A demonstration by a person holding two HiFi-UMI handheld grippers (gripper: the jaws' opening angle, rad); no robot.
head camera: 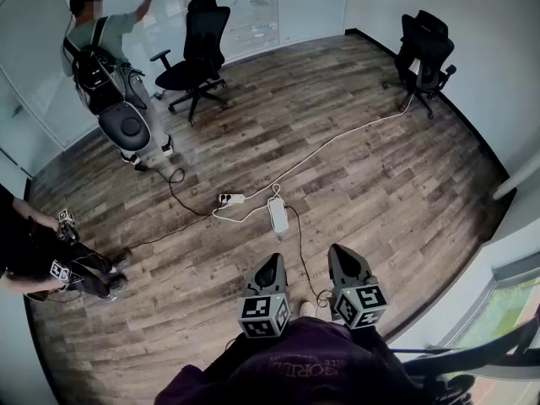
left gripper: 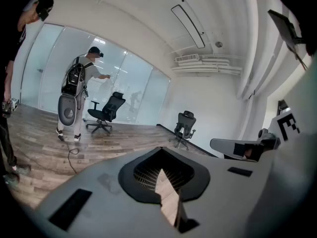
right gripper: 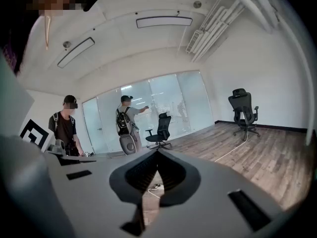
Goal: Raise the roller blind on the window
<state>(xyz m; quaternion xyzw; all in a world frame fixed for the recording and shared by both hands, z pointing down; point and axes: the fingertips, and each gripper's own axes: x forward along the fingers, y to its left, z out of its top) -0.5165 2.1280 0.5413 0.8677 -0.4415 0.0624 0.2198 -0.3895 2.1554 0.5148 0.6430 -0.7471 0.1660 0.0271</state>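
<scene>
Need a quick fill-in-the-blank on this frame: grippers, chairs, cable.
1. The left gripper and right gripper are both ___, holding nothing.
2. ___ black chairs stand on the floor: one by the glass, one by the wall.
3. In the head view, the cable leads from the power strip to the chair at the picture's ___.
Missing: shut; Two; right.

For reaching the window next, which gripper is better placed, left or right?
Right, by a little. The right gripper is on the side of the window; the left gripper is beside it, farther off. Both are shut and empty.
</scene>
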